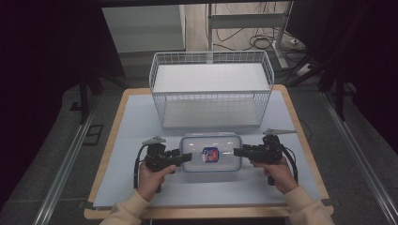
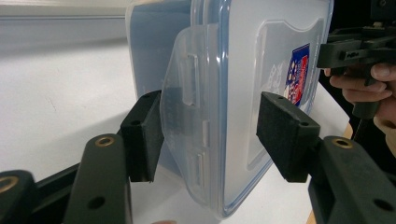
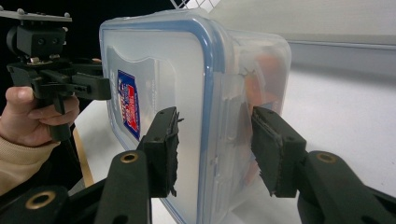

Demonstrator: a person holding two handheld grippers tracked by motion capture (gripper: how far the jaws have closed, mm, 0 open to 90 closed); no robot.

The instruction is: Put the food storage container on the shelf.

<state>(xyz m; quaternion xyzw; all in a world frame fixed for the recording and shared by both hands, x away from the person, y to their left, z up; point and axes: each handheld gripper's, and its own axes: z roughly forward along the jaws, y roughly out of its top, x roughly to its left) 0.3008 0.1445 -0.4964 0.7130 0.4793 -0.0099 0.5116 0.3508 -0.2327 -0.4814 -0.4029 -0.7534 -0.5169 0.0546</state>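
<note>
A clear plastic container (image 1: 220, 165) with a blue-rimmed lid and a red-and-blue label (image 1: 210, 154) lies flat on the pale mat, in front of the basket. My left gripper (image 1: 187, 157) is at its left end, rolled on its side. In the left gripper view this left gripper (image 2: 205, 135) is shut over the container (image 2: 243, 70), one pad against the flared latch flap (image 2: 187, 93) and the other on the lid. My right gripper (image 1: 237, 151) is at the right end. There the right gripper (image 3: 215, 149) has its pads against the lid and the underside of the container (image 3: 187, 70).
A white wire basket (image 1: 211, 101) stands on the mat just behind the container, its open side facing me. The mat (image 1: 141, 122) covers a wooden table whose edges run close on both sides. A hand holds each gripper from the near edge.
</note>
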